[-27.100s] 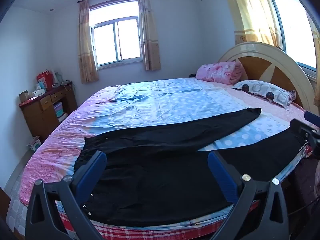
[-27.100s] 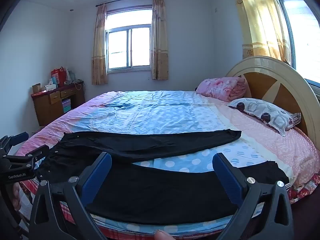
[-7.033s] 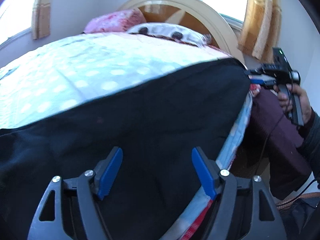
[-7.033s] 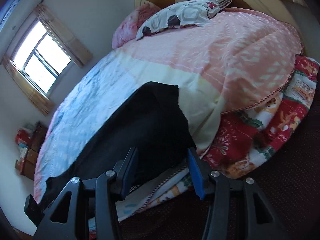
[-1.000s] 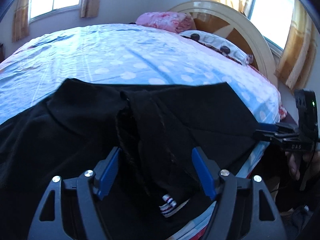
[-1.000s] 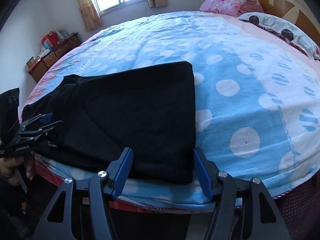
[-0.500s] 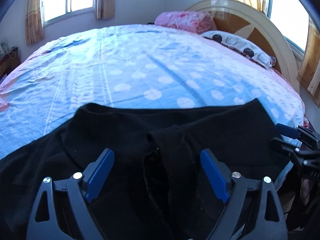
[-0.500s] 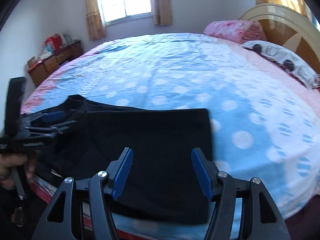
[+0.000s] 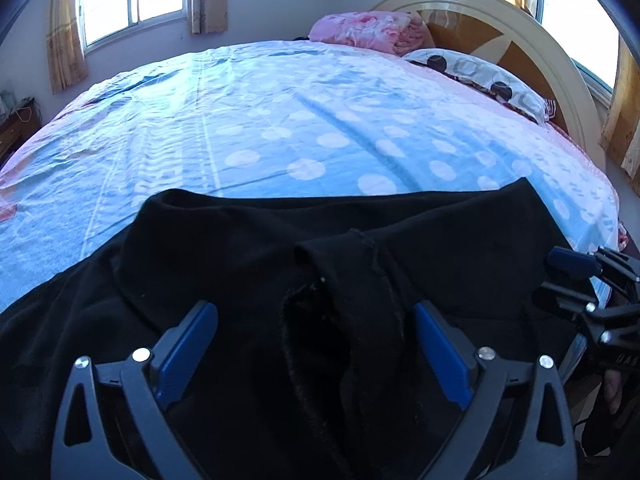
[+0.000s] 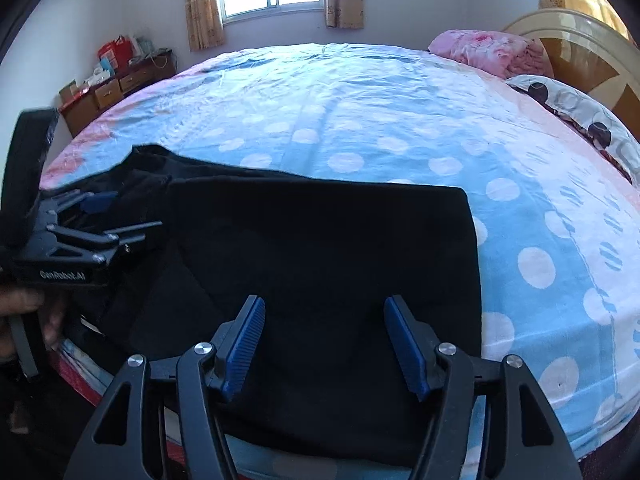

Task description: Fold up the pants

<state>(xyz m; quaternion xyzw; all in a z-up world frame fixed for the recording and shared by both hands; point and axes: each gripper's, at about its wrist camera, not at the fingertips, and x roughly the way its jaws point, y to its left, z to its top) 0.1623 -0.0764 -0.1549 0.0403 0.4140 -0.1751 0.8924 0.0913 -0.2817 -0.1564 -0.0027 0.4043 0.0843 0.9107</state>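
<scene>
The black pants [image 10: 320, 248] lie folded on the bed [image 10: 360, 120]. Left claw [image 9: 316, 354] at 9 o'clock and right claw [image 10: 324, 344] at 6 both gape wide, holding nothing.

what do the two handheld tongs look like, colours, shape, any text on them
Both are matte black frames with triangular cut-outs and silver pivot screws. The left tongs carry smooth blue pads on their fingers; the right tongs have ridged blue pads. Seen from the right wrist camera, the left unit's body bears white "GenRobot.AI" lettering. A bare hand grips its handle; no sleeve is clearly visible.
</scene>
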